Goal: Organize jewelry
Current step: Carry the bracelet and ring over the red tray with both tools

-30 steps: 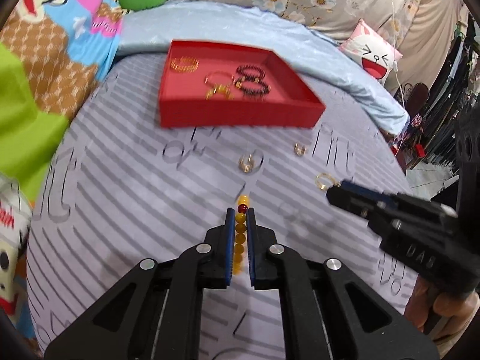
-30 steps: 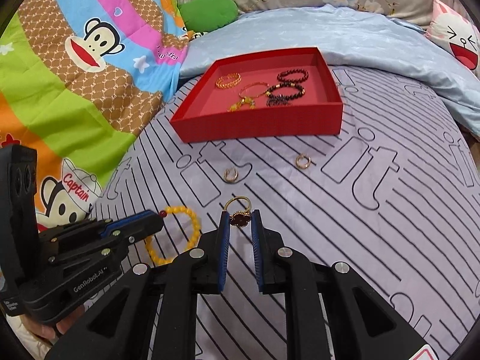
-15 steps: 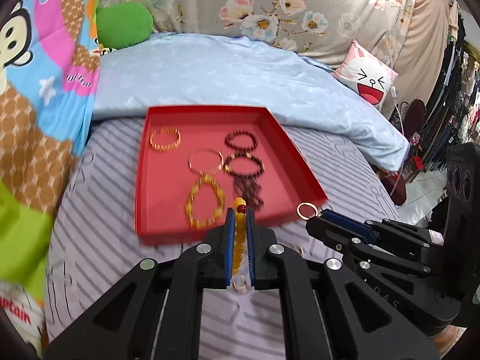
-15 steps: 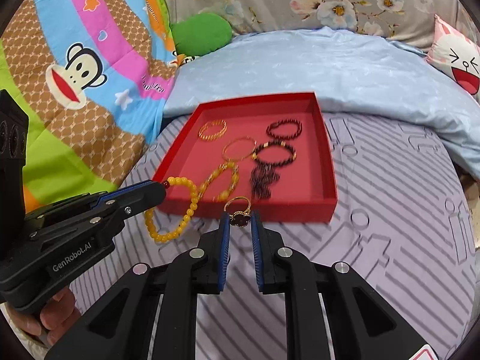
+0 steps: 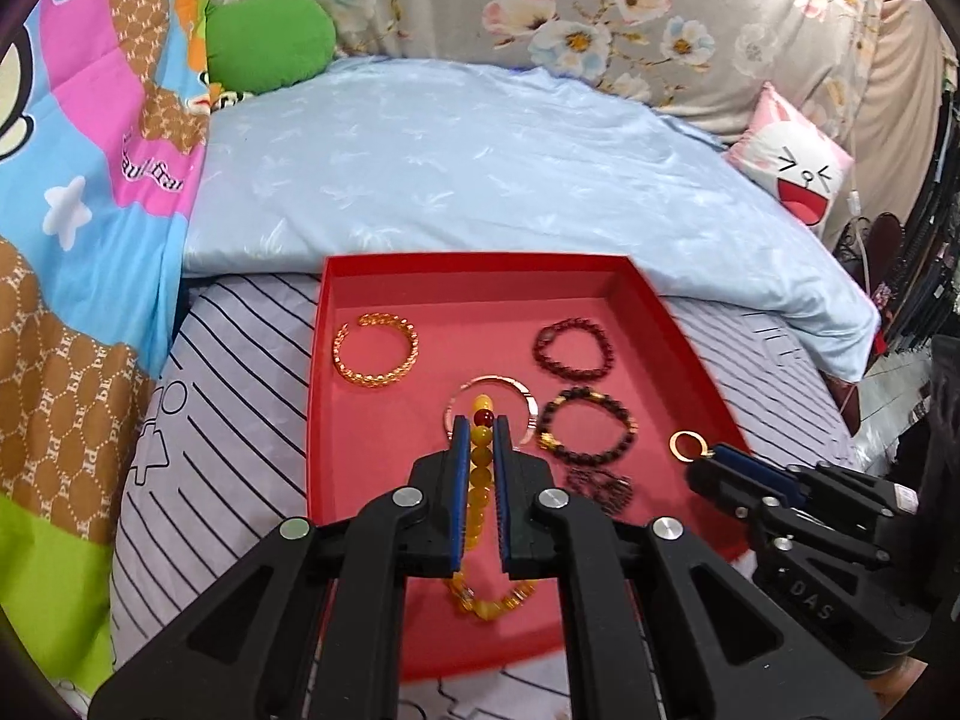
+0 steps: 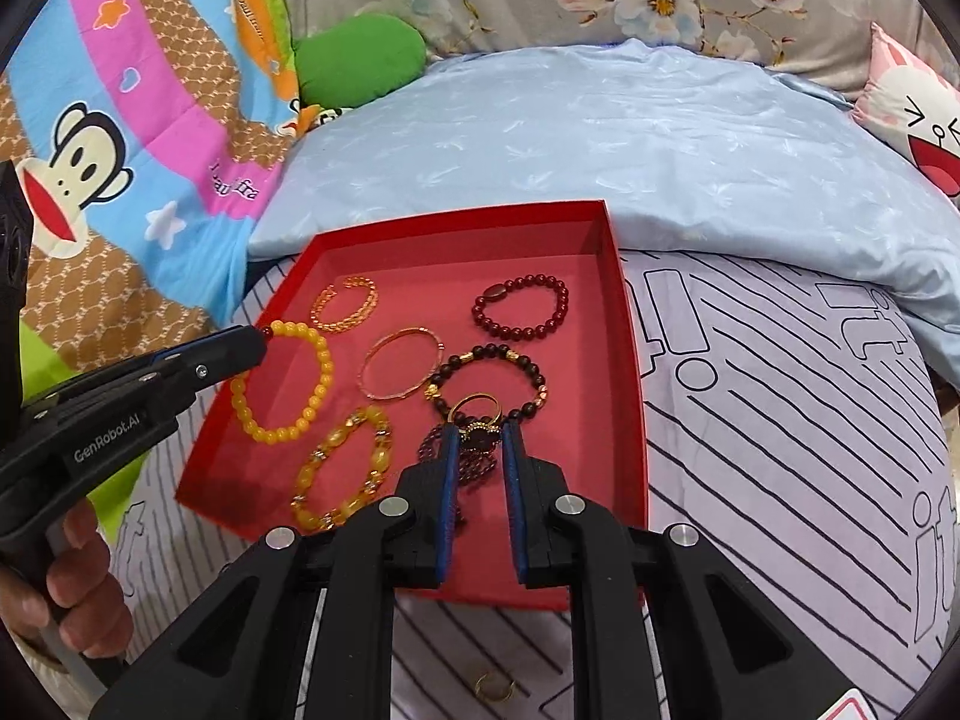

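A red tray (image 5: 618,282) (image 6: 624,324) sits on the striped bedsheet and holds several bracelets. My left gripper (image 5: 480,429) is shut on a yellow bead bracelet (image 5: 478,468) (image 6: 282,381) and holds it above the tray's left half. My right gripper (image 6: 477,438) is shut on a gold ring with a dark red stone (image 6: 477,420) (image 5: 689,445) and holds it above the tray's near right part. In the right wrist view the left gripper (image 6: 240,348) comes in from the left.
In the tray lie a gold cuff (image 5: 375,351), a thin gold bangle (image 6: 401,372), dark bead bracelets (image 6: 521,307) (image 6: 489,378), an amber bracelet (image 6: 345,468). A small gold ring (image 6: 495,687) lies on the sheet before the tray. A blue quilt (image 5: 480,168) lies behind.
Both grippers have moved forward from over the sheet to above the tray, each still holding its piece. The tray now fills the middle of both views.
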`<act>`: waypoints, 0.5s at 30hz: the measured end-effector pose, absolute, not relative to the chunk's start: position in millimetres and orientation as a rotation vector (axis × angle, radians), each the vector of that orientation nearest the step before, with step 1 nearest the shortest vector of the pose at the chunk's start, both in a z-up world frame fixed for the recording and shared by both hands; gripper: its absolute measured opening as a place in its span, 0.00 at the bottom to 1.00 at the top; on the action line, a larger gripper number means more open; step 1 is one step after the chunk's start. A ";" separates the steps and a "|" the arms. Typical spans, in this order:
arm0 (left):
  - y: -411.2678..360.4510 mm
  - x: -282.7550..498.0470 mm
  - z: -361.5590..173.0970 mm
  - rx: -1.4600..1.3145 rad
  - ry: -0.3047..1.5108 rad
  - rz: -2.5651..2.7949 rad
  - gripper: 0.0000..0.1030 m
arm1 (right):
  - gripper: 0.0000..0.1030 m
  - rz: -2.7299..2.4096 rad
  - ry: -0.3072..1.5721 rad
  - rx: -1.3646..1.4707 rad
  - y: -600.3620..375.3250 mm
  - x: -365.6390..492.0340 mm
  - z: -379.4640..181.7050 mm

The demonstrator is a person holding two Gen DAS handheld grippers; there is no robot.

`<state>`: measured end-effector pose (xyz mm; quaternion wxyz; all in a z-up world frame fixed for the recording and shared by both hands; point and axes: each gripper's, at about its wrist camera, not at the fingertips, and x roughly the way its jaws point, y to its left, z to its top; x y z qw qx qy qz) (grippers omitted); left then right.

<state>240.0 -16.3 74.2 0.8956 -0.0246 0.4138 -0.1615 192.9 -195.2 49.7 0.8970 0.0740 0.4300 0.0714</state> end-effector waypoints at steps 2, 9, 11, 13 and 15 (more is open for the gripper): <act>-14.9 247.1 66.6 -0.052 0.872 -0.325 0.07 | 0.13 0.145 0.902 0.157 -196.2 198.2 43.3; -14.7 258.1 49.2 -0.062 0.900 -0.303 0.07 | 0.14 0.137 0.918 0.153 -194.0 210.3 29.2; -12.9 259.5 46.5 -0.069 0.900 -0.290 0.08 | 0.17 0.128 0.910 0.146 -194.3 209.9 28.8; -11.5 259.7 45.2 -0.074 0.899 -0.281 0.15 | 0.18 0.121 0.900 0.144 -195.7 208.4 29.7; -10.1 259.1 45.7 -0.070 0.891 -0.269 0.20 | 0.18 0.120 0.894 0.154 -197.8 207.4 30.7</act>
